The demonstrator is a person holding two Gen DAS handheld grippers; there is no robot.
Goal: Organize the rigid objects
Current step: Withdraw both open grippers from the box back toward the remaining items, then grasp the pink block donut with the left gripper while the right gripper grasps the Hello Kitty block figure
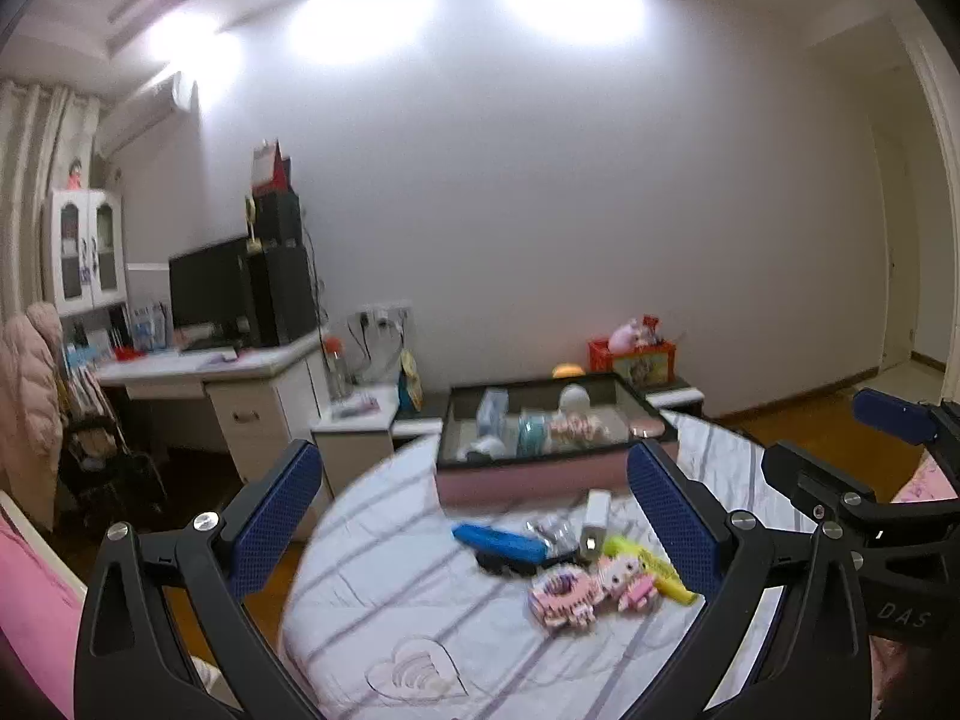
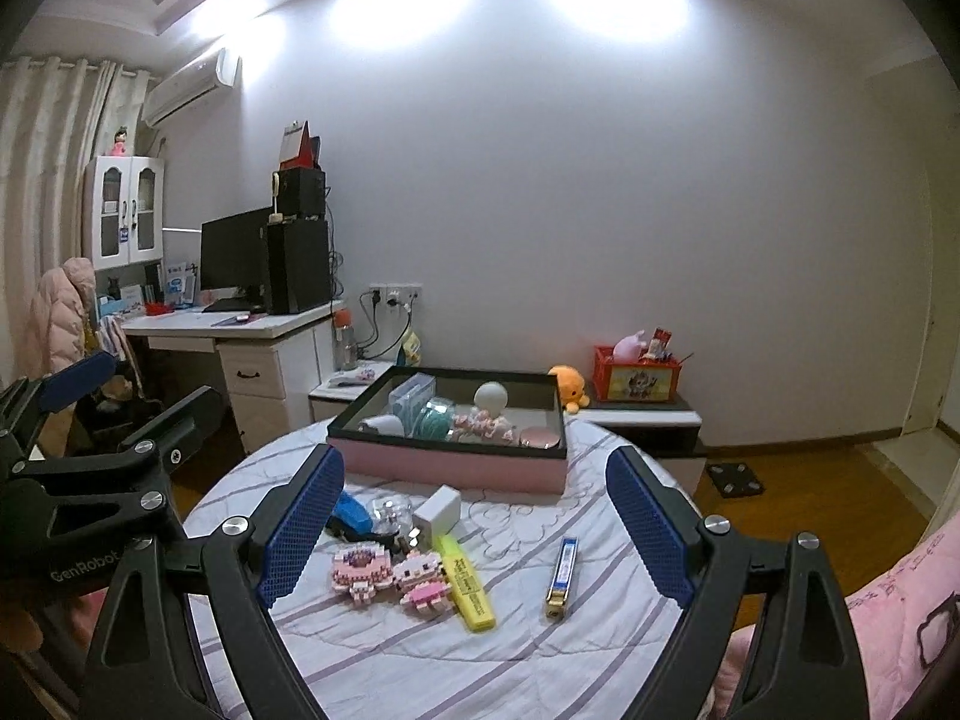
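Note:
A pink box with a black rim (image 2: 456, 468) (image 1: 540, 477) sits at the far side of the striped bed cover and holds several small items. In front of it lie a blue case (image 2: 351, 510) (image 1: 498, 542), a white adapter (image 2: 438, 510) (image 1: 594, 519), two pink block figures (image 2: 390, 570) (image 1: 582, 591), a yellow highlighter (image 2: 468, 585) (image 1: 654, 570) and a gold-tipped nail clipper (image 2: 562, 576). My left gripper (image 1: 474, 522) is open and empty above the items. My right gripper (image 2: 474, 522) is open and empty above them too.
A white desk with a monitor (image 2: 240, 264) stands at the left wall. A low cabinet behind the bed carries a red basket (image 2: 636, 381) and an orange plush (image 2: 567, 387). Wooden floor lies to the right. A pink quilt (image 2: 900, 612) is at the right.

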